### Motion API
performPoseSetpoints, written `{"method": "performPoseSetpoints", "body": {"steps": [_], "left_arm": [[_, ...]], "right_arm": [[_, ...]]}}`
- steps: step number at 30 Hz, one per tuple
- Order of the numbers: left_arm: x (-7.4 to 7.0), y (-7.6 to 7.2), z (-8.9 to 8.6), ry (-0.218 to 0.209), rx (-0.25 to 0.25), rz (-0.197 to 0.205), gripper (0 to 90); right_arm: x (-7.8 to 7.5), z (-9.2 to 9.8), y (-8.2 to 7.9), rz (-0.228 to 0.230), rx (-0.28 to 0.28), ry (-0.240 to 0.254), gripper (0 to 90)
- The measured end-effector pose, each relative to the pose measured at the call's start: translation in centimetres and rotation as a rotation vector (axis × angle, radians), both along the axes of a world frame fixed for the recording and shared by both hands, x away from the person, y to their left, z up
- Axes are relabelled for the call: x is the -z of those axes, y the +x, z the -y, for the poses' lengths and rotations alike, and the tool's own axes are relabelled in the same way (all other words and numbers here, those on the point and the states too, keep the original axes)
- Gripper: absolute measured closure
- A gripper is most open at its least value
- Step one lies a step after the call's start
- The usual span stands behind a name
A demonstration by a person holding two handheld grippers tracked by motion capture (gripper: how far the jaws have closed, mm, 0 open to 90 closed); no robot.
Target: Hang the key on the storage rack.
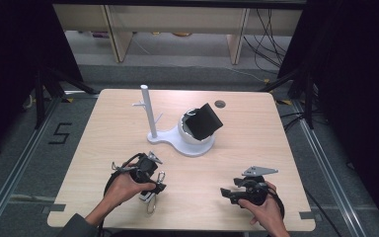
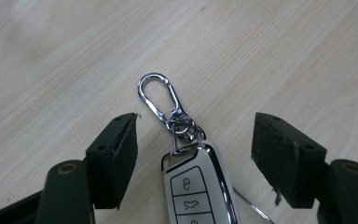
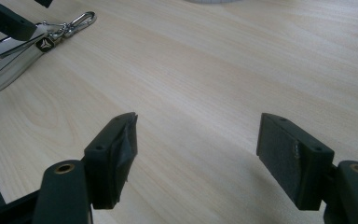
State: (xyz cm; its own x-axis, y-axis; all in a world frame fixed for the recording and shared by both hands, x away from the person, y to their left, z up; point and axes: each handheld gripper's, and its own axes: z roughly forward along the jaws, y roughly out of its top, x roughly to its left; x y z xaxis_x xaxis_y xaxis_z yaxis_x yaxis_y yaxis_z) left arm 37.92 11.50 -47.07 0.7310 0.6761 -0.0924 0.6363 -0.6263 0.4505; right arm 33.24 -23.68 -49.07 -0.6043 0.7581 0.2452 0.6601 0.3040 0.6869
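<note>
Pale wooden table (image 1: 237, 148): left gripper (image 2: 193, 140) spread astride white car-key fob (image 2: 200, 186), silver carabiner clip (image 2: 156, 95) at twelve o'clock. Right gripper (image 3: 196, 135) agape, empty. Risk: fob skidding sideways under off-centre closure.

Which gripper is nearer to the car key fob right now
Left. The left gripper hangs open right over the key fob, jaws on both sides; the right gripper sits open off to its side.

Glossy chrome-trimmed key fob (image 2: 200, 191) (shiny metal clip (image 2: 157, 95)) on matt pale wood table (image 2: 270, 56)
</note>
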Motion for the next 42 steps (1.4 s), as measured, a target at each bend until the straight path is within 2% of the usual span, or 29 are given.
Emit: {"method": "performPoseSetpoints", "body": {"steps": [4,5,6,7,8,9,11,12,17,19,20,21,22,25,26,29,30,35,36,37,38,40,42], "left_arm": [[0.4,0.4,0.4,0.014,-0.02,-0.023,33.3],[0.5,0.6,0.4,0.027,-0.012,-0.021,33.7],[0.6,0.8,0.4,0.034,0.004,-0.015,33.8],[0.6,1.0,0.4,0.031,0.006,-0.022,34.2],[0.6,1.1,0.5,0.048,0.001,-0.029,34.5],[0.6,1.1,0.6,0.05,0.003,-0.022,35.1],[0.7,1.1,0.7,0.045,-0.006,-0.032,36.0],[0.7,1.2,0.8,0.061,0.006,-0.054,36.6],[1.2,1.4,1.2,0.097,0.014,-0.069,42.1],[1.3,1.5,1.4,0.105,0.031,-0.075,44.0],[1.3,1.5,1.5,0.106,0.035,-0.077,47.1],[1.3,1.4,1.6,0.111,0.036,-0.075,47.1],[1.3,1.5,1.8,0.124,0.05,-0.071,48.6],[1.3,1.6,2.1,0.132,0.059,-0.071,51.0],[1.2,1.6,2.2,0.14,0.072,-0.068,52.0],[1.2,1.6,2.8,0.155,0.092,-0.065,56.1],[1.1,1.6,3.2,0.183,0.118,-0.055,57.8],[1.0,1.4,3.9,0.218,0.163,-0.064,65.2],[0.9,1.4,4.1,0.244,0.186,-0.074,67.8],[0.9,1.4,4.1,0.244,0.186,-0.074,68.1],[0.9,1.4,4.2,0.245,0.183,-0.076,68.1],[0.8,1.4,4.6,0.287,0.195,-0.097,68.9],[0.8,1.6,4.8,0.297,0.194,-0.103,69.3]], "right_arm": [[-0.1,-0.1,-0.1,-0.008,0.001,0.001,29.8],[0.0,-0.1,0.0,0.002,-0.003,-0.002,29.8],[-0.1,-0.3,-0.2,-0.025,0.01,0.006,29.8],[0.0,-0.3,-0.1,-0.015,-0.003,0.005,29.8],[0.0,-0.3,-0.1,-0.016,-0.003,0.004,29.8],[0.0,-0.4,-0.2,-0.024,-0.003,0.01,29.9],[0.0,-0.2,-0.1,-0.002,-0.01,-0.004,29.9],[0.0,-0.2,0.0,0.0,-0.01,-0.003,29.8],[-0.1,-0.2,-0.1,0.001,-0.014,0.003,29.9],[-0.1,-0.2,-0.1,-0.005,-0.012,0.003,29.9],[-0.1,-0.2,0.0,0.015,-0.02,-0.004,29.9],[-0.1,-0.2,0.0,0.015,-0.02,-0.004,29.9],[-0.1,-0.3,-0.1,-0.006,-0.016,0.003,29.9],[-0.1,-0.3,-0.1,0.0,-0.014,-0.001,30.0],[-0.1,-0.3,0.0,0.017,-0.023,-0.008,30.0],[0.0,-0.3,-0.1,0.006,-0.029,-0.004,30.1],[0.0,-0.4,0.0,0.011,-0.027,-0.01,30.1],[0.0,-0.4,0.0,0.006,-0.033,0.0,30.0],[0.1,-0.4,0.0,0.011,-0.032,0.011,30.1],[0.1,-0.4,0.0,0.011,-0.032,0.011,30.1],[0.0,-0.4,0.0,0.018,-0.032,-0.01,30.1],[0.0,-0.4,-0.1,0.009,-0.029,-0.007,30.1],[0.0,-0.5,-0.2,-0.001,-0.024,-0.004,30.1]]}}
